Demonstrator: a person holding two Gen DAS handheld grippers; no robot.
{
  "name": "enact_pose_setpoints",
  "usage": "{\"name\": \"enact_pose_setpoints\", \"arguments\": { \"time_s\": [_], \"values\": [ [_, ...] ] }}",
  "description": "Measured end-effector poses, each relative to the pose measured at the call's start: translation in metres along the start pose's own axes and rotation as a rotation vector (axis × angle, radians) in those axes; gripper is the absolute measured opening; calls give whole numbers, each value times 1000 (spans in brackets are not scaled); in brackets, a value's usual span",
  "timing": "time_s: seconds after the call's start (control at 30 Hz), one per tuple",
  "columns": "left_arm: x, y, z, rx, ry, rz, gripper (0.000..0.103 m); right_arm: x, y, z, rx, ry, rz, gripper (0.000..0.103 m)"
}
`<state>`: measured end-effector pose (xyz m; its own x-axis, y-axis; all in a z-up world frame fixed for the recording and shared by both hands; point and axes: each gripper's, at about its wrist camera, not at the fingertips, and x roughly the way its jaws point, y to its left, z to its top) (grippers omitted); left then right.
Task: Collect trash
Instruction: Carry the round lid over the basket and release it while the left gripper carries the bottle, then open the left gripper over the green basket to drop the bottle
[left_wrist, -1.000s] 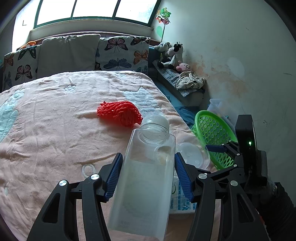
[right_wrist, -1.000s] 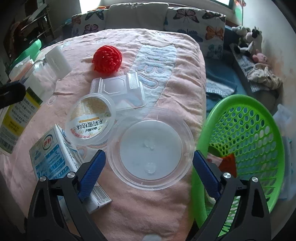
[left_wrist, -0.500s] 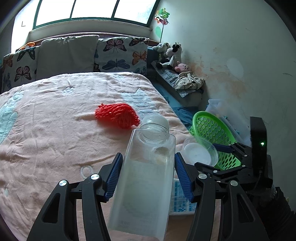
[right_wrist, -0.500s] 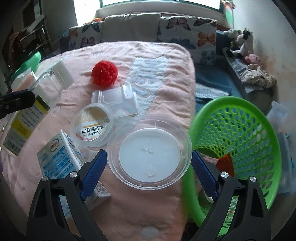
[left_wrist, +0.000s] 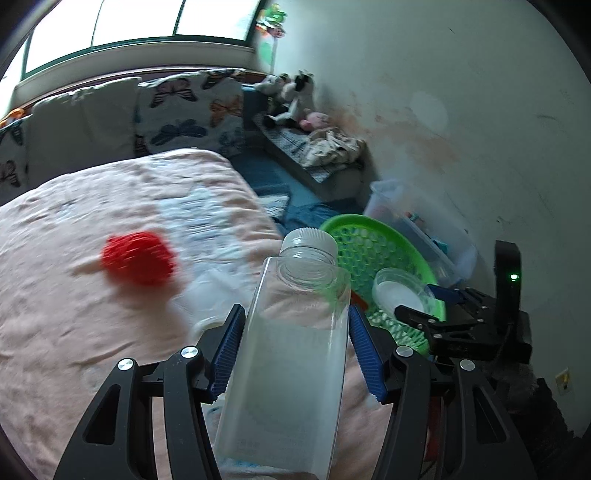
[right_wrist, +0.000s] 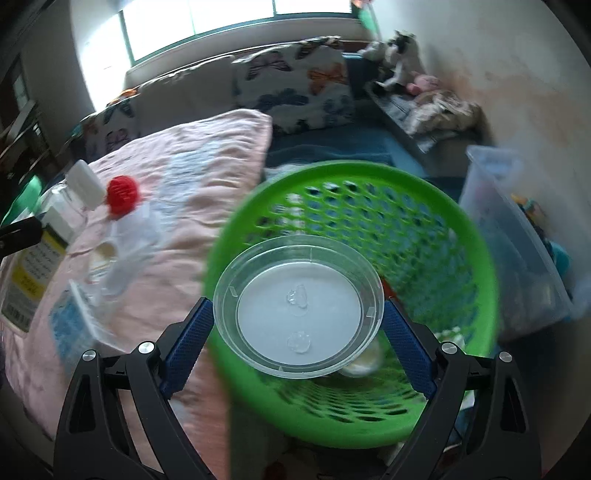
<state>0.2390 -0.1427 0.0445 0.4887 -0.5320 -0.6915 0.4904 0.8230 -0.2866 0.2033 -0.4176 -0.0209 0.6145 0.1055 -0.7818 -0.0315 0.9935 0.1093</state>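
My left gripper (left_wrist: 295, 312) is shut on a clear square plastic bottle (left_wrist: 291, 362) with a white cap, held tilted above the pink bed. My right gripper (right_wrist: 295, 306) is shut on a round clear plastic lid (right_wrist: 258, 332), its blue pads pressing on the rim from both sides. The lid hangs over the open green mesh basket (right_wrist: 369, 177), which holds some trash at its bottom. In the left wrist view the lid (left_wrist: 399, 291) shows over the basket (left_wrist: 354, 225). A red mesh ball (left_wrist: 138, 258) lies on the bed.
A clear clamshell box (right_wrist: 129, 236) and a blue-and-white carton (right_wrist: 74, 328) lie on the pink blanket (left_wrist: 74, 332). A clear storage bin (right_wrist: 517, 236) stands right of the basket by the wall. Butterfly pillows and plush toys are at the back.
Both grippers swung right. The right one lifted the lid off the bed and carried it over the green basket. The bottle stays gripped in the left one.
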Motion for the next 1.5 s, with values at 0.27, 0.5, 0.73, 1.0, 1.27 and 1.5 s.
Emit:
{"name": "enact_pose_setpoints", "arguments": {
  "time_s": [0.27,0.5,0.73,1.0,1.27,1.5],
  "values": [
    [42,-51,16,85,69,-38,55,9,-34,-9,64,5,17,92],
    [79,-84,27,130,129,-59,55,-5,-43,-14,67,-43,-6,94],
    [119,-103,29,163,195,-30,55,-31,-55,-31,88,-99,-7,94],
    [154,-113,28,191,248,14,56,-34,-72,-44,145,-107,-6,94],
    [155,-109,29,162,212,10,62,-39,-74,-51,162,-117,1,94],
    [108,-91,25,118,122,27,62,-53,-64,-56,157,-143,9,94]
  ]
}}
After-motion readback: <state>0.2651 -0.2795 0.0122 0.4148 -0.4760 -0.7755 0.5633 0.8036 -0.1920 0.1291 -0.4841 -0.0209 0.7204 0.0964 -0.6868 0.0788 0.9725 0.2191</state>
